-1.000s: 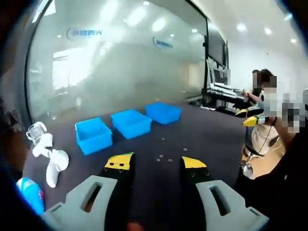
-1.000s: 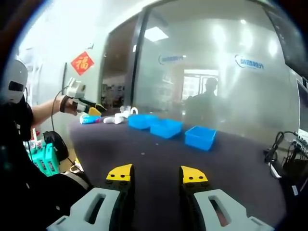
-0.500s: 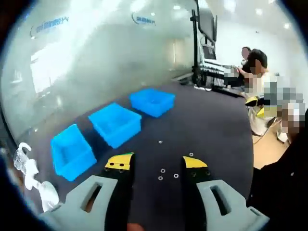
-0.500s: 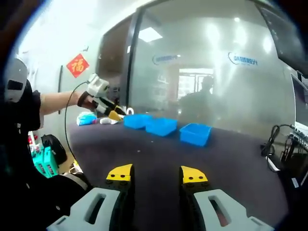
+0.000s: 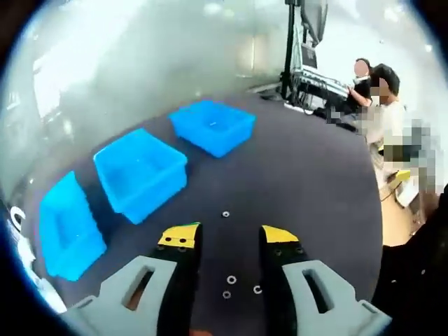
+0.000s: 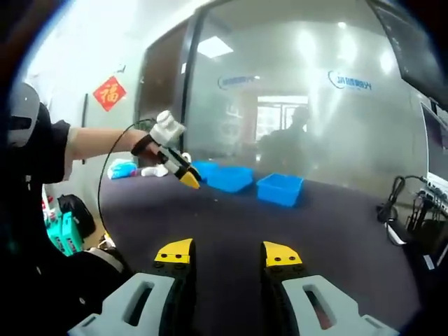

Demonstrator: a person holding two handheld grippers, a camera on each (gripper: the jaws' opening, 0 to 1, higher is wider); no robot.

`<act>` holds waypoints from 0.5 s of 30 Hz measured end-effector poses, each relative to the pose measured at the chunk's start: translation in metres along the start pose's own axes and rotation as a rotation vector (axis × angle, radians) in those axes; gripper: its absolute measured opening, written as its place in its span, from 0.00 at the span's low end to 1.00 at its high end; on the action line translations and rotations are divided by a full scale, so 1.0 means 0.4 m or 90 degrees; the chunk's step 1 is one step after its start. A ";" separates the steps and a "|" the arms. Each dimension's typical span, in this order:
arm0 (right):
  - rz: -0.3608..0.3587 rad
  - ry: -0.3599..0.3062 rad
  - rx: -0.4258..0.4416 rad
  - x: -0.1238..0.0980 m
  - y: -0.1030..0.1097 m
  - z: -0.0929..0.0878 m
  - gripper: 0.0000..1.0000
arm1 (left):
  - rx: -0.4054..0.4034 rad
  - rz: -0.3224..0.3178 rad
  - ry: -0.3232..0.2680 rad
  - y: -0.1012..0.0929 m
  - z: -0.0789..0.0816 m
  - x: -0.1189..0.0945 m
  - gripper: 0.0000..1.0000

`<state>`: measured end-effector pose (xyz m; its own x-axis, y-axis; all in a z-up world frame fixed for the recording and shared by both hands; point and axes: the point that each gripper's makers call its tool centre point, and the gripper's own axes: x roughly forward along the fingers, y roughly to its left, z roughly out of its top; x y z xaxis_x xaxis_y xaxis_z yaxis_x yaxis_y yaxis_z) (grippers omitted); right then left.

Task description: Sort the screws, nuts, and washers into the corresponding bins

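We are hovering the left gripper, fingers apart and empty, over small washers on the table; blue bins at ten o'clock. We should lower squarely. Right gripper open, empty.

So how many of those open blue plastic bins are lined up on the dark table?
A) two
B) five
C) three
C: the left gripper view shows three, a near blue plastic bin, a middle one and a far one, in a row on the dark table.
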<state>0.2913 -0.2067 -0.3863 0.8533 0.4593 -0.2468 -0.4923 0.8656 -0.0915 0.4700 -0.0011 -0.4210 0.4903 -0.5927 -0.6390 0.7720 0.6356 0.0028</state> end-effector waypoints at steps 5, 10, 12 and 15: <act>-0.007 0.014 -0.002 0.003 -0.004 -0.010 0.33 | 0.006 0.000 0.030 0.001 -0.002 0.034 0.25; -0.014 0.006 0.005 0.002 -0.006 -0.006 0.33 | 0.008 0.017 0.054 0.015 -0.006 0.069 0.22; -0.013 0.005 0.007 0.000 -0.004 -0.005 0.33 | -0.005 0.014 0.067 0.016 -0.014 0.080 0.22; -0.014 0.003 0.008 -0.003 -0.003 -0.003 0.32 | -0.015 0.016 0.066 0.023 -0.013 0.092 0.21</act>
<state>0.2905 -0.2085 -0.3872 0.8630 0.4394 -0.2495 -0.4716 0.8777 -0.0853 0.4930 -0.0144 -0.4487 0.4638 -0.5228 -0.7152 0.7495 0.6620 0.0022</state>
